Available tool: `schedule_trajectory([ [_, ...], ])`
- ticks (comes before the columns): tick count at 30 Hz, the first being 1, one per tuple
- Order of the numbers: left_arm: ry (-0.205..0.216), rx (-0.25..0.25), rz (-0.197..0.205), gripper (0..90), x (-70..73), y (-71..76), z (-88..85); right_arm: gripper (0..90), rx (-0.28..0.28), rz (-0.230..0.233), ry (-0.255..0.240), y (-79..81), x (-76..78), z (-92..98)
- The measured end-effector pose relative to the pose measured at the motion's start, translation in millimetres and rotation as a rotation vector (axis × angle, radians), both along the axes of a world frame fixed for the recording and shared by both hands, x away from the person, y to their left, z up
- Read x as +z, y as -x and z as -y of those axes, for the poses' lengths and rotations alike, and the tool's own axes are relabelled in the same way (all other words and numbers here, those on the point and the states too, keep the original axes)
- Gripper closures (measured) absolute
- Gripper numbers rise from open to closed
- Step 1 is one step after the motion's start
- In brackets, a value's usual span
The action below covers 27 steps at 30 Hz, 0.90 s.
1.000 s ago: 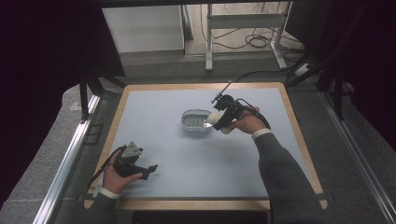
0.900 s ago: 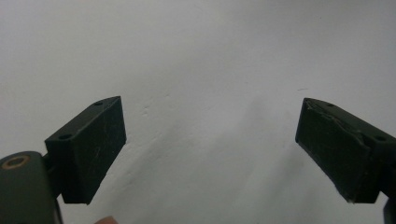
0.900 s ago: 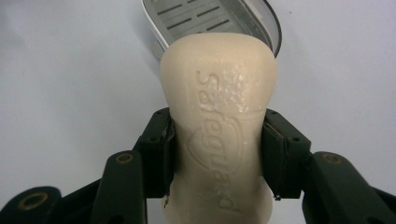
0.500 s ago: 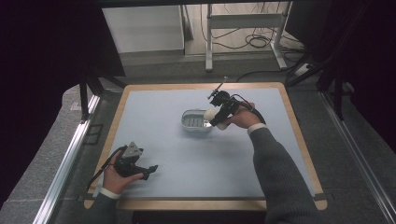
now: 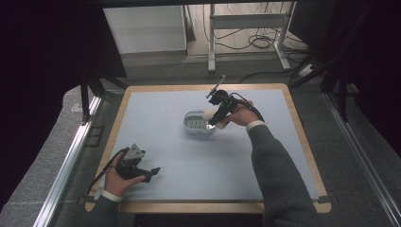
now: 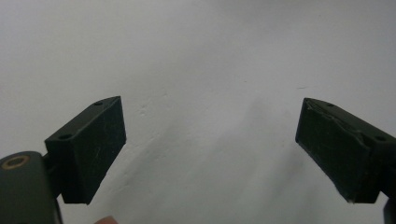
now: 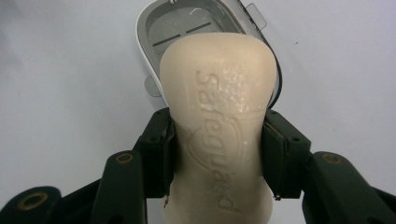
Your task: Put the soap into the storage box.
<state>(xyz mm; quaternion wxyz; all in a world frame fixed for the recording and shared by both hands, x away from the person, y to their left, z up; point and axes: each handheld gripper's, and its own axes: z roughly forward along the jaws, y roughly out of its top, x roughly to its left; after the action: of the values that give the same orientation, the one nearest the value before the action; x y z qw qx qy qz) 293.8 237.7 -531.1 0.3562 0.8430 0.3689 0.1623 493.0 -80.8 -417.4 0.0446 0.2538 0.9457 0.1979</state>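
The person's right arm, in a grey knitted sleeve [image 5: 272, 170], stretches forward across the bench [image 5: 189, 161], a wooden-edged board covered by a pale blue-grey mat. Its hand grips the right claw [image 5: 211, 118], which points leftward in the high view and slightly down, just over the near-right rim of the small white oval plastic soap dish [image 5: 195, 122]. The black jaws are clamped on the long sides of a cream-coloured, waisted bar of soap [image 7: 218, 121]. In the right gripper view the pads press into the narrow middle of the bar, whose smooth, slightly waxy top face bears an embossed brand word and a patch of tiny droplets or crumbs. The front end of the bar hangs over the dish, which shows a grey slotted inner tray inside a thin white rim; whether the soap touches the dish I cannot tell.

The left hand rests low at the near-left corner of the bench, wrist on the mat, holding the left claw [image 5: 153, 171] level and pointing right. Its matte black rectangular jaws stand wide apart with bare mat between them; one pad [image 6: 334, 149] looks scuffed along its edge.
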Motion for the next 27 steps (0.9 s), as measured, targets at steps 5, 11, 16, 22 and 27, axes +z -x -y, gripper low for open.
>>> schedule_trajectory([
  [5, 0.001, 0.0, 0.0, 9.0, 0.0, -0.1, 0.0, 49.8, 0.009, -0.005, 0.003, -4.1, -2.5, -5.7],
  [11, 0.0, -0.001, 0.001, 9.0, -0.3, -0.3, 0.0, 49.8, 0.016, -0.007, 0.005, -10.0, -1.6, -13.7],
  [16, 0.001, -0.002, 0.001, 9.0, -0.4, 0.0, 0.1, 49.8, 0.024, 0.0, -0.01, -12.8, -1.9, -19.8],
  [22, 0.002, -0.002, 0.002, 9.0, -0.8, -0.1, 0.5, 49.8, 0.042, 0.012, 0.01, -15.2, -6.4, -25.3],
  [27, 0.002, -0.002, 0.002, 9.0, -0.8, 0.0, 0.4, 49.8, 0.059, 0.019, 0.009, -18.2, -8.7, -31.0],
])
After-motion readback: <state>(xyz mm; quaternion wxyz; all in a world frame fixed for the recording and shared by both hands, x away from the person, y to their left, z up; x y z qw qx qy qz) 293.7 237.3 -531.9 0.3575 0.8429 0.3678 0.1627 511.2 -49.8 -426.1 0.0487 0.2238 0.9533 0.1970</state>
